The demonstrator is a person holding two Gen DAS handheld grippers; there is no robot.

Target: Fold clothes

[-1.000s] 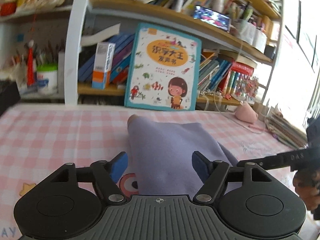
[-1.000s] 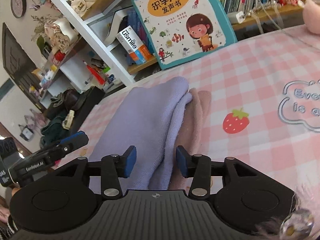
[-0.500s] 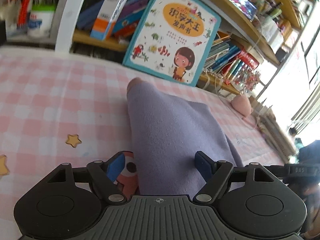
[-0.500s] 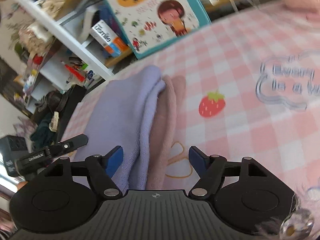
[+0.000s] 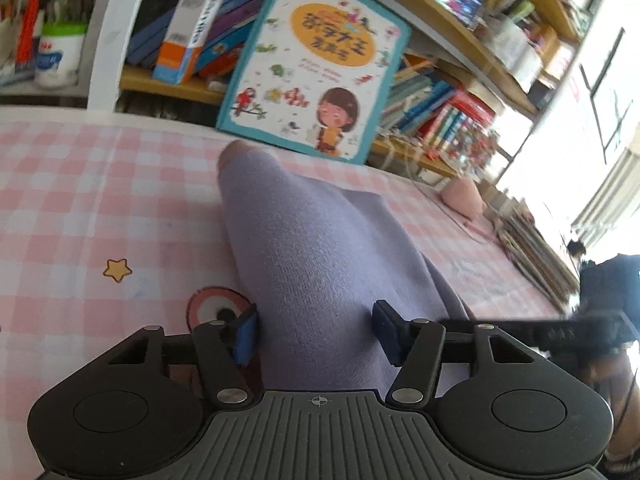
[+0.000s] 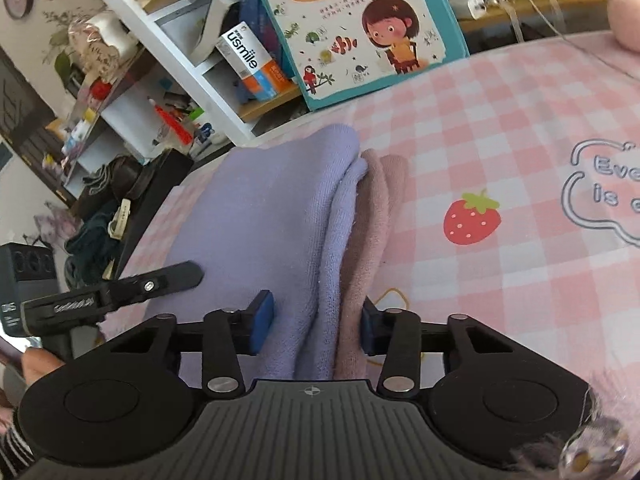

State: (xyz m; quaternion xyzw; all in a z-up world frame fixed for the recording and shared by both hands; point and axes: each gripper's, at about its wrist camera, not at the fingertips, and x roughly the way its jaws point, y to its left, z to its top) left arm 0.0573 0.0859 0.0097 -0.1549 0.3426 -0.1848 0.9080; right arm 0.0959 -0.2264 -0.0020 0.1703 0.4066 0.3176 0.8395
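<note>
A folded lilac garment point(image 5: 316, 256) lies on the pink checked cloth point(image 5: 80, 200), on top of a folded dusty-pink garment point(image 6: 376, 216) whose edge shows on its right side. My left gripper point(image 5: 316, 336) is open, its blue pads astride the near end of the lilac fold. My right gripper point(image 6: 316, 320) is open too, its jaws astride the near edges of the lilac garment point(image 6: 272, 216) and the pink one. The left gripper's finger point(image 6: 160, 280) shows at the left of the right wrist view.
A large children's book point(image 5: 316, 60) leans against a bookshelf point(image 5: 460, 40) at the far edge of the table. A pink soft toy point(image 5: 464, 196) and stacked books point(image 5: 532, 248) lie at the right. Strawberry point(image 6: 472, 216) and star prints mark the cloth.
Both grippers have opened wider and come in lower over the near end of the folded stack. The right gripper was narrower a second ago. The garments have not moved.
</note>
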